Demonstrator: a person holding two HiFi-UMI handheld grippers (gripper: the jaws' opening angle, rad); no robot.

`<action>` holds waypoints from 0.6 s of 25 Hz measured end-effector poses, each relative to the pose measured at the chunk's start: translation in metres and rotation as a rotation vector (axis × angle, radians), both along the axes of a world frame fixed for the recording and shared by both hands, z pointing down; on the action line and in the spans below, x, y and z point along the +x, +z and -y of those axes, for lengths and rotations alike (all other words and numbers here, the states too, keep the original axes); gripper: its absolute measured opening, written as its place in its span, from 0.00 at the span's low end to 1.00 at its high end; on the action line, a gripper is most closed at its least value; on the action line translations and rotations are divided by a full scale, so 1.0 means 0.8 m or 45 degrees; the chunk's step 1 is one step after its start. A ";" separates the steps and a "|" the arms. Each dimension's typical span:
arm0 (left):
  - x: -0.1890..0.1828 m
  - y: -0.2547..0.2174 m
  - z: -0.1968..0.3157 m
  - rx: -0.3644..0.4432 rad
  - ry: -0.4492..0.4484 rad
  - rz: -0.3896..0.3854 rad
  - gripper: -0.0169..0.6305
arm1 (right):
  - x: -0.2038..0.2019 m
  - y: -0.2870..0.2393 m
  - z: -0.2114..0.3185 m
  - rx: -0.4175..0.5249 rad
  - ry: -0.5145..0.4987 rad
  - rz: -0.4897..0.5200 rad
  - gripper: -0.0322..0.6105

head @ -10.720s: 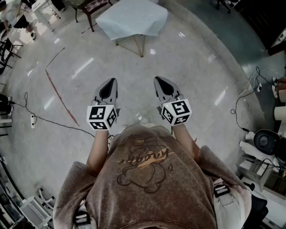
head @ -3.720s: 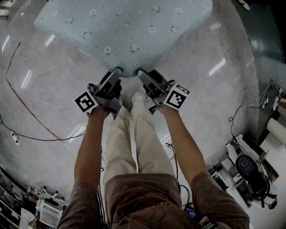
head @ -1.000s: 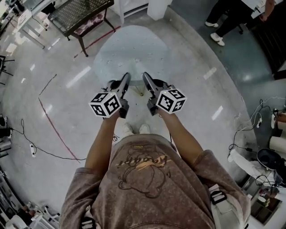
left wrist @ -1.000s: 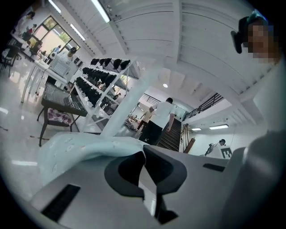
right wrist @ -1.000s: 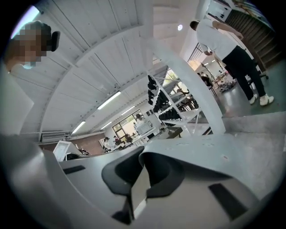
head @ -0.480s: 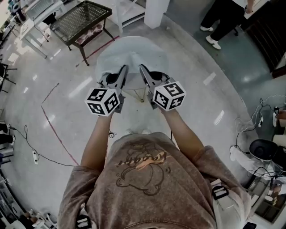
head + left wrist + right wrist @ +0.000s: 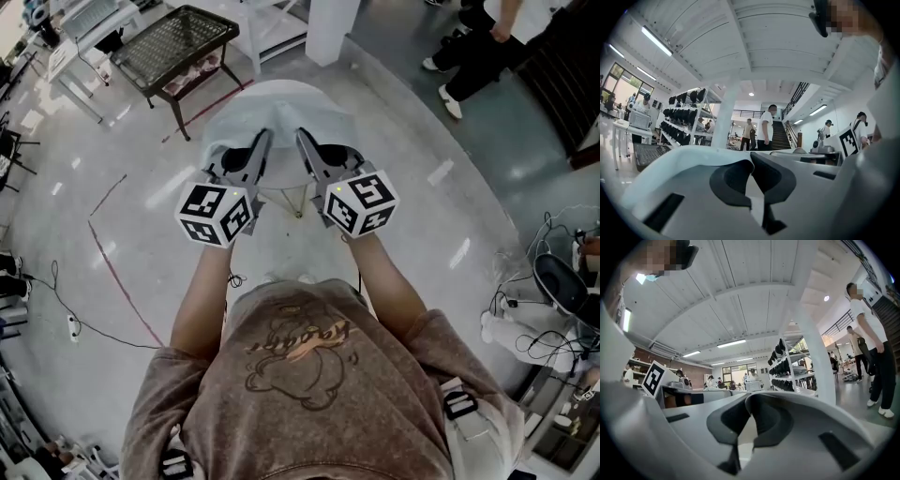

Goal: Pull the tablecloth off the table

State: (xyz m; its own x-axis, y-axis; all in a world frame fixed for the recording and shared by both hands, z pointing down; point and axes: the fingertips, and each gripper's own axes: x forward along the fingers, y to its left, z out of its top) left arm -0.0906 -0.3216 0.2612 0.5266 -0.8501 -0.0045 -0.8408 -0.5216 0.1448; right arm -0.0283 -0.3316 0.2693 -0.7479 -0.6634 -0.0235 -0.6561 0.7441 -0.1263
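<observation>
Left gripper (image 7: pixel 262 142) and right gripper (image 7: pixel 302 141): side by side, pointing level, each clamped shut on the near edge of the tablecloth (image 7: pixel 281 103). The tablecloth spreads away ahead of them. Thin bench legs (image 7: pixel 297 199) show below its edge.

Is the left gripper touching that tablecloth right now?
Touching. The left gripper view shows the left gripper with fingers pinching a pale fold of tablecloth.
</observation>
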 end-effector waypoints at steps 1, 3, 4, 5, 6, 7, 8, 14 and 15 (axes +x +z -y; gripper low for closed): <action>0.002 -0.002 -0.003 0.000 -0.004 0.000 0.06 | 0.002 -0.002 -0.003 0.001 -0.002 0.002 0.06; 0.007 -0.003 -0.011 -0.004 -0.015 -0.002 0.06 | 0.007 -0.003 -0.010 -0.001 -0.009 0.006 0.06; 0.010 -0.002 -0.015 -0.006 -0.021 -0.004 0.06 | 0.010 -0.002 -0.014 -0.003 -0.014 0.007 0.06; 0.013 -0.001 -0.019 -0.009 -0.029 -0.005 0.06 | 0.013 0.000 -0.018 -0.005 -0.019 0.007 0.06; 0.017 0.001 -0.023 -0.012 -0.036 -0.006 0.06 | 0.017 0.001 -0.022 -0.005 -0.024 0.007 0.06; 0.021 0.002 -0.028 -0.014 -0.043 -0.006 0.06 | 0.021 0.003 -0.027 -0.004 -0.029 0.006 0.06; 0.025 0.003 -0.032 -0.016 -0.049 -0.006 0.06 | 0.025 0.004 -0.031 -0.002 -0.034 0.005 0.06; 0.043 0.013 -0.061 -0.013 -0.085 0.016 0.06 | 0.042 0.014 -0.058 0.010 -0.064 0.021 0.06; 0.045 0.014 -0.064 -0.015 -0.089 0.021 0.06 | 0.045 0.017 -0.060 0.007 -0.063 0.027 0.06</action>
